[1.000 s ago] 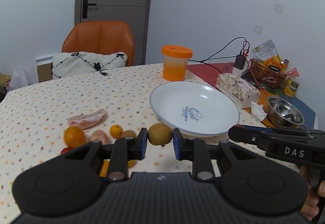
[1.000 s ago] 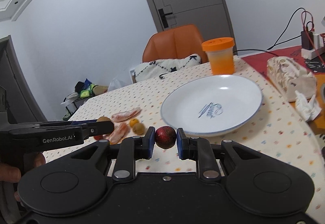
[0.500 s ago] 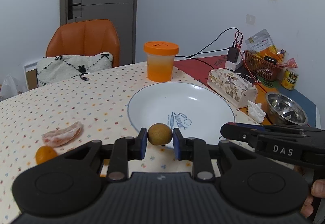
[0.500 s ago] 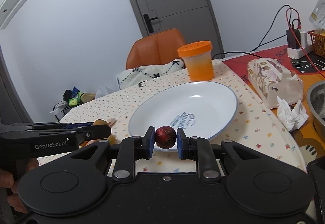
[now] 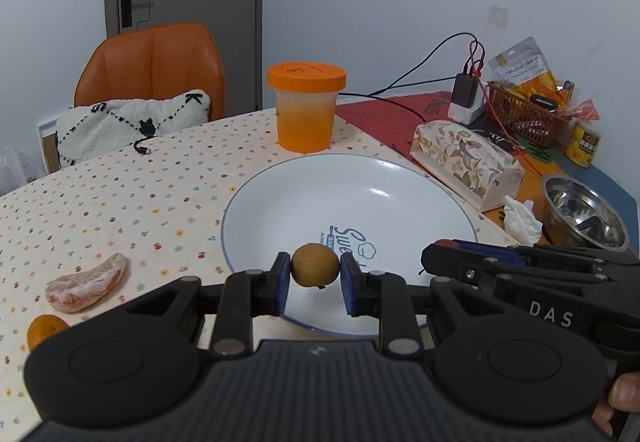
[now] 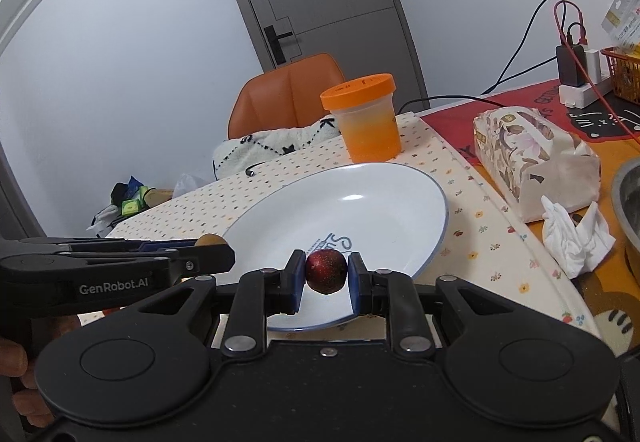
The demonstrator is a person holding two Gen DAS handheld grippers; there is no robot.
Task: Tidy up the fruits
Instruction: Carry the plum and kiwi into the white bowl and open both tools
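From my left camera I saw the white plate [image 5: 400, 201] lying bare on the bench [image 5: 120, 193], nothing resting on its printed centre. At twelve o'clock beyond it stood the orange-lidded tub [image 5: 306, 107], clouded and orange in its lower half; I could not tell what was inside. At three o'clock sat a steel bowl [image 5: 580, 215], holding only reflections as far as I could make out, and behind it at one o'clock a red mesh basket [image 5: 524, 111] with packets whose print was too small to read.

The left hand-held gripper [image 5: 315, 282] was clamped on a brownish round fruit [image 5: 315, 265], held just above the plate's near rim. The right hand-held gripper [image 6: 326, 282] was squeezed nearly closed on a dark red fruit [image 6: 326, 271], also over the near rim of the plate [image 6: 400, 201]. Each tool crossed the other's view from the side, its far fingertips only partly visible.

At nine o'clock on the bench lay a peeled citrus segment [image 5: 86, 283], and near it at eight o'clock a small orange fruit [image 5: 44, 330] was half hidden behind the gripper body. A flowered tissue pack [image 5: 466, 163] lay at two o'clock with a crumpled tissue [image 5: 522, 219] just beside it. A thumb [image 5: 624, 394] showed at the frame's lower right edge, cut off.
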